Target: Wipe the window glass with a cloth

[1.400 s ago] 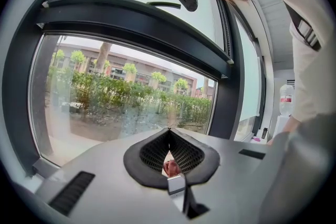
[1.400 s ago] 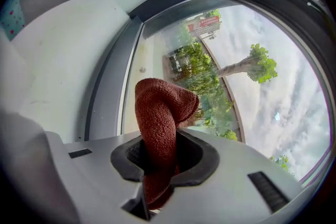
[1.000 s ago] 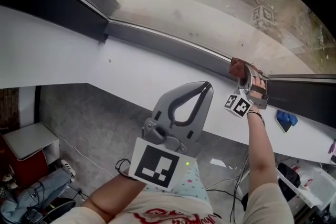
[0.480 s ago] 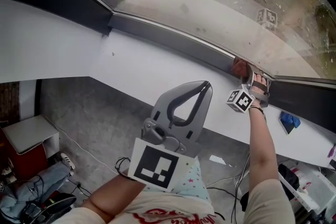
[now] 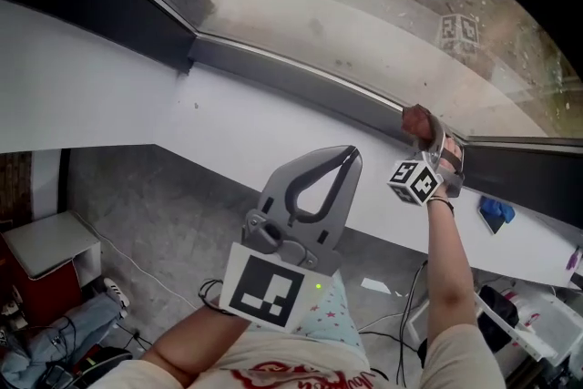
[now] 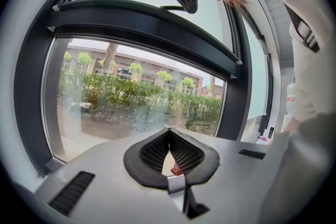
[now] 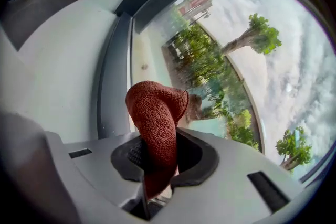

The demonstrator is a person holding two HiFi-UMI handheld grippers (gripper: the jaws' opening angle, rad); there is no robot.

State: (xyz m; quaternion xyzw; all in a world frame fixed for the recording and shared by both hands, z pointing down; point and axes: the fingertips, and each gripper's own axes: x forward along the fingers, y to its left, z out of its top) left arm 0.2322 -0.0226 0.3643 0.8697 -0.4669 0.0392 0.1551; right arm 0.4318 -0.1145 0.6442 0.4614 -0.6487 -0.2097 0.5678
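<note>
Glass up top, wide and smeary: window glass [image 5: 364,23] across the whole upper head view, with shrubs, trees and paving beyond it in both gripper views. Below that, a dark frame [image 5: 291,77] along the pane's bottom edge. Then a broad white sill [image 5: 264,141], and grey floor [image 5: 155,205] lower down.

On to the left gripper [image 5: 349,152]. Held low and central, above the sill edge and well apart from the pane. Fingertips pressed together at the point, ribbed pads meeting, nothing clamped between them. Points roughly at the window without touching it.

Over to the right gripper [image 5: 424,130]. Out at arm's length, right up by the dark frame near the pane's lower right corner. Marker cube [image 5: 414,180] riding just behind the jaws. Jaws closed tight on a rust-red cloth [image 7: 157,118], knitted in texture, bunched into a rounded lump that pokes up past the fingertips. Sits right where frame meets glass; actual contact with the pane too close to call.

Smallest last: a blue scrap [image 5: 496,212] on the sill, off to the right of that arm.
</note>
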